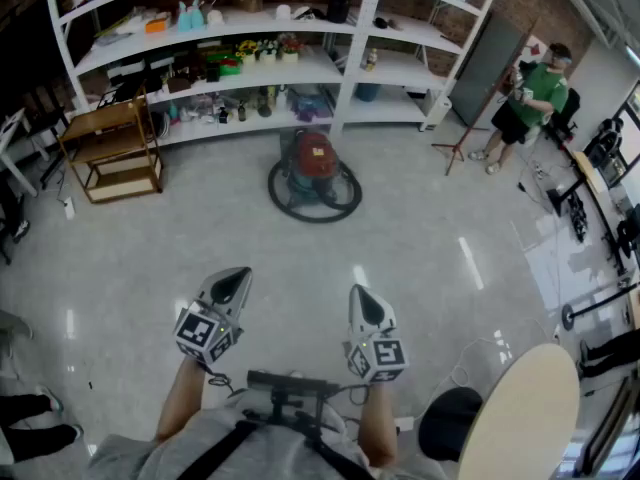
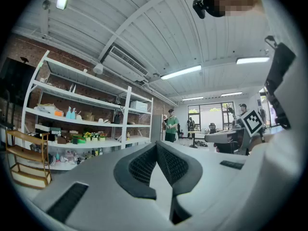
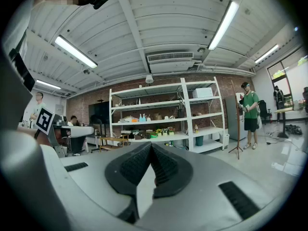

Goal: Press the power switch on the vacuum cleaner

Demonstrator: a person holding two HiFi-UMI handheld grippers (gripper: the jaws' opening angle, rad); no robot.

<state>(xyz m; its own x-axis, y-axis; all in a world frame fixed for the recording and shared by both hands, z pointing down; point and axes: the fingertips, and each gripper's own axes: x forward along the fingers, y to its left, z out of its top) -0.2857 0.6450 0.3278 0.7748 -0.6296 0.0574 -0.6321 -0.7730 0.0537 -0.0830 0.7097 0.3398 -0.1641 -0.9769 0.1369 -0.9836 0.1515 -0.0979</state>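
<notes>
The vacuum cleaner [image 1: 313, 162], a red and dark canister, stands on the grey floor in front of the shelving, with its black hose [image 1: 338, 201] coiled in a ring around it. It is well ahead of both grippers, and its switch is too small to make out. My left gripper [image 1: 238, 278] and right gripper [image 1: 362, 296] are held side by side near my body, both shut and holding nothing. In the left gripper view the left gripper [image 2: 156, 147] points level across the room, as does the right gripper [image 3: 150, 147] in the right gripper view. Neither gripper view shows the vacuum.
White shelving [image 1: 345, 63] full of small items lines the far wall. A wooden cart [image 1: 108, 150] stands at the left. A person in a green shirt [image 1: 530, 96] stands far right beside a stand [image 1: 462, 146]. A round table [image 1: 525, 413] and a black stool [image 1: 450, 424] are near my right.
</notes>
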